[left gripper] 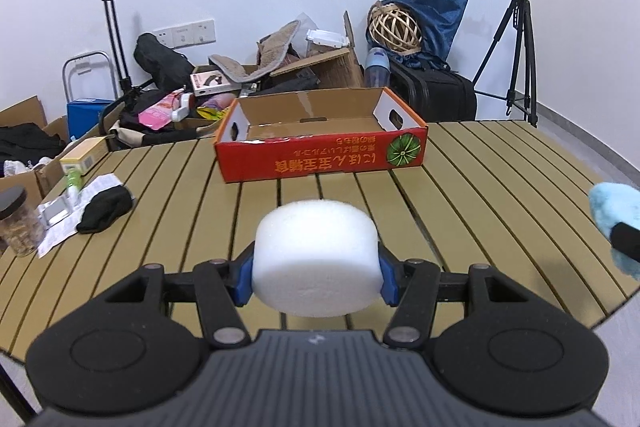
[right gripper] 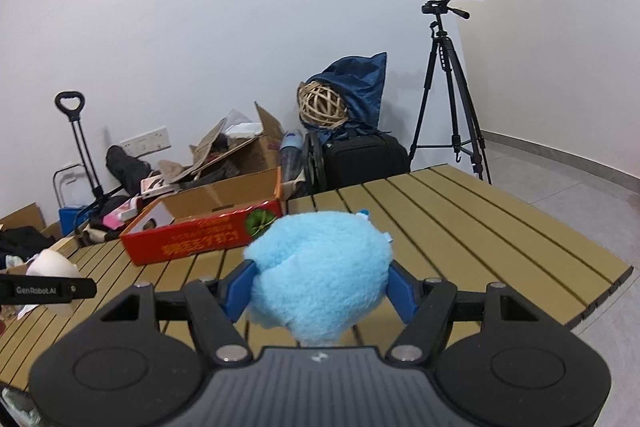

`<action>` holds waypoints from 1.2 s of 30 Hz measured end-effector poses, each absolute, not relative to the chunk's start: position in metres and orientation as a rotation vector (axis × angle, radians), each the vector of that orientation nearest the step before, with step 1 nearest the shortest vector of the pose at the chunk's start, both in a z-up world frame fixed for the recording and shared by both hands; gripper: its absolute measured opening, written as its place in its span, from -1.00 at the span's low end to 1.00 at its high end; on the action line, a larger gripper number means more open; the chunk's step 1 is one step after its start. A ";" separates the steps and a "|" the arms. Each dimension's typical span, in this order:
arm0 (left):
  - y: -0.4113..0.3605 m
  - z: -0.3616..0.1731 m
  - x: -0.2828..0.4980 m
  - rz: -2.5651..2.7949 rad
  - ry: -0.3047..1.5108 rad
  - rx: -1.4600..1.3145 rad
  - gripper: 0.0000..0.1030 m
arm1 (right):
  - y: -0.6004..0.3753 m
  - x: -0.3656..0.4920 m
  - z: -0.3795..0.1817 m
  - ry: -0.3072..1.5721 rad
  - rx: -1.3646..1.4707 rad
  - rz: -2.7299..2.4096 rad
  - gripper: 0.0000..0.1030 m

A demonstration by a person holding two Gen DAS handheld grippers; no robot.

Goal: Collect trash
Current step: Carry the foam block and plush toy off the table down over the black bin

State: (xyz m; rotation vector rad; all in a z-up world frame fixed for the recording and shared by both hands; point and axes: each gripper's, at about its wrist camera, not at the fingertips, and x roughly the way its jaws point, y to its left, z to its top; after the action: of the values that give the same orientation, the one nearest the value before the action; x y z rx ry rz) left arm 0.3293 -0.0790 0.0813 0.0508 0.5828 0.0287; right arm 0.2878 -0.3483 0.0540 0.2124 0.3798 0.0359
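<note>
left tongs (left gripper: 316, 273) clamped on foam puck (left gripper: 316, 259) | right tongs (right gripper: 322, 289) clamped on blue plush (right gripper: 320, 271) | both carried above bench (left gripper: 500, 167), likely for dropping into red box (left gripper: 320, 159) at far edge

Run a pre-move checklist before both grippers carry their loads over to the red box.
1. Left gripper grip: shut on the white foam block, both blue pads pressing its sides. Ok.
2. Right gripper grip: shut on the blue fluffy item. Ok.
3. Red cardboard box open at the top, with bare floor showing inside. Ok.
4. Path from the foam block to the box: bare slats of the table in between. Ok.
5. Black cloth and paper still on the table's left side: not yet collected. Not ok.
6. Whether the blue item hangs free of the table: cannot tell.
</note>
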 end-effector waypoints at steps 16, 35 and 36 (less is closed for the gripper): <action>-0.024 0.059 0.241 0.053 0.618 -0.008 0.13 | -0.293 0.219 0.042 0.459 0.137 0.125 0.33; 0.003 -0.002 0.181 0.051 0.689 0.025 0.13 | -0.251 0.171 -0.010 0.620 0.013 0.240 0.33; 0.004 -0.008 0.179 0.049 0.699 0.026 0.13 | -0.248 0.170 -0.016 0.635 0.008 0.248 0.33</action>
State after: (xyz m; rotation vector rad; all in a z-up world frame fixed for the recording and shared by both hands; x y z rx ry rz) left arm 0.1790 0.0041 -0.0082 0.0262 0.6990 0.0489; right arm 0.1697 -0.2483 -0.0155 0.0079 0.6355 0.2479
